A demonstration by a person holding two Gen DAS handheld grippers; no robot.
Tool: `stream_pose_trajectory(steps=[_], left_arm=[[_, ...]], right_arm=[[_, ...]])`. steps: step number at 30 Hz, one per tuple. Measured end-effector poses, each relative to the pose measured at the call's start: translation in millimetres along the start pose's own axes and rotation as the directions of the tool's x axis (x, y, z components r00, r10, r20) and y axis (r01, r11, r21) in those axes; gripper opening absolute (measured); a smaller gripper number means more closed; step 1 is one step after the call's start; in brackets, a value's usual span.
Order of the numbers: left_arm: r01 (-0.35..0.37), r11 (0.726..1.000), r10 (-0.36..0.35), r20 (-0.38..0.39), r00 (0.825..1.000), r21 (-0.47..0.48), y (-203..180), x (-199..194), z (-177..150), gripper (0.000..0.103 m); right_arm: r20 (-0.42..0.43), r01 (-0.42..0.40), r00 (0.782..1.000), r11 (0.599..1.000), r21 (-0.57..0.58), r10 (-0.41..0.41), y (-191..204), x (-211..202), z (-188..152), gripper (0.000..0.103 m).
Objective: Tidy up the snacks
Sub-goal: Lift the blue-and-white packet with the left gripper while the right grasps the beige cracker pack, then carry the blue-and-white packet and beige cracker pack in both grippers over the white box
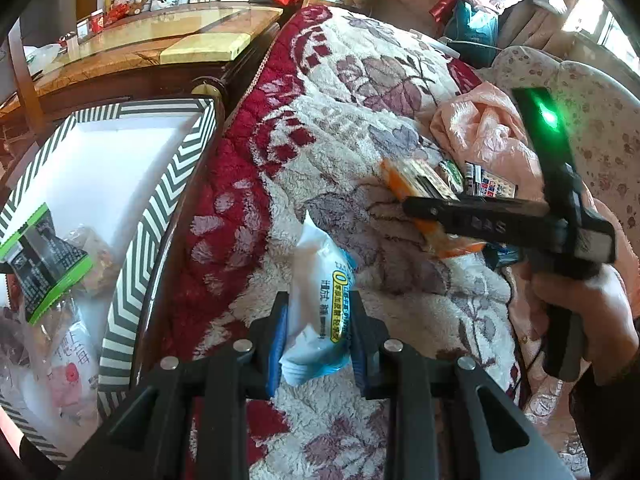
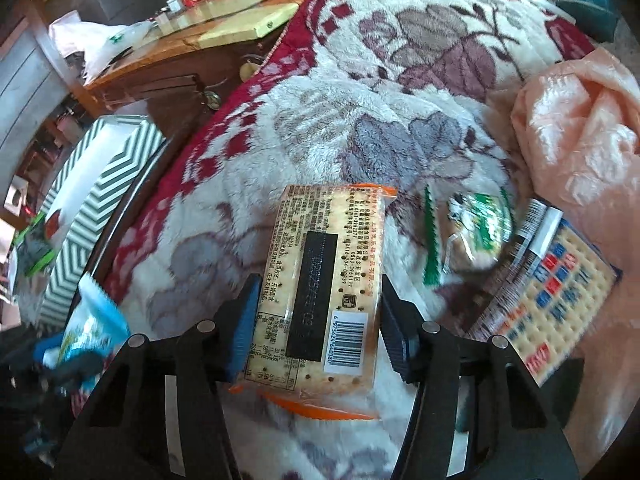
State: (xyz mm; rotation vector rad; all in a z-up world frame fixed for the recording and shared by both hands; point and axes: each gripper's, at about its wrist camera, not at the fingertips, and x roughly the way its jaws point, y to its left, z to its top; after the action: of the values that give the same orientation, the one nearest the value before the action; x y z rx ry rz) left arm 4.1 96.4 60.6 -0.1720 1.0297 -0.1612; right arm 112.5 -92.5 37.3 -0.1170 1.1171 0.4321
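My left gripper [image 1: 320, 344] is shut on a white and blue snack packet [image 1: 320, 300], which it holds over the fleece blanket next to the chevron-striped box [image 1: 160, 200]. My right gripper [image 2: 316, 320] is shut on a cracker packet with orange edges [image 2: 324, 280], its barcode side facing up. The left wrist view shows that cracker packet [image 1: 416, 184] raised off the blanket in the right gripper [image 1: 424, 200], with a person's hand [image 1: 580, 312] on the handle. In the right wrist view the blue packet [image 2: 92, 320] shows blurred at the lower left.
The striped box [image 2: 100, 208] stands left of the bed and holds a green-black packet [image 1: 44, 256] and a white-pink packet [image 1: 72, 364]. A green packet [image 2: 476, 232] and a blue-red cracker packet [image 2: 560, 292] lie on the blanket by a pink plastic bag [image 2: 580, 128]. A wooden table [image 1: 120, 52] stands behind.
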Motion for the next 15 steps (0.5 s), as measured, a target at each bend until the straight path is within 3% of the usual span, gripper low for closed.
stream_pose_trajectory(steps=[6,15], left_arm=[[-0.014,1.000,0.014,0.012,1.000,-0.008,0.0,-10.3,-1.2,0.030],[-0.025,1.000,0.025,0.007,1.000,-0.012,1.8,-16.0,-10.2,0.030]], right_arm=[[0.012,-0.020,1.000,0.999,-0.026,0.021,8.6,-23.2,-10.2,0.052],[-0.142,0.038,0.988,0.993,-0.115,-0.054,25.1,1.9,-24.8,0.056]])
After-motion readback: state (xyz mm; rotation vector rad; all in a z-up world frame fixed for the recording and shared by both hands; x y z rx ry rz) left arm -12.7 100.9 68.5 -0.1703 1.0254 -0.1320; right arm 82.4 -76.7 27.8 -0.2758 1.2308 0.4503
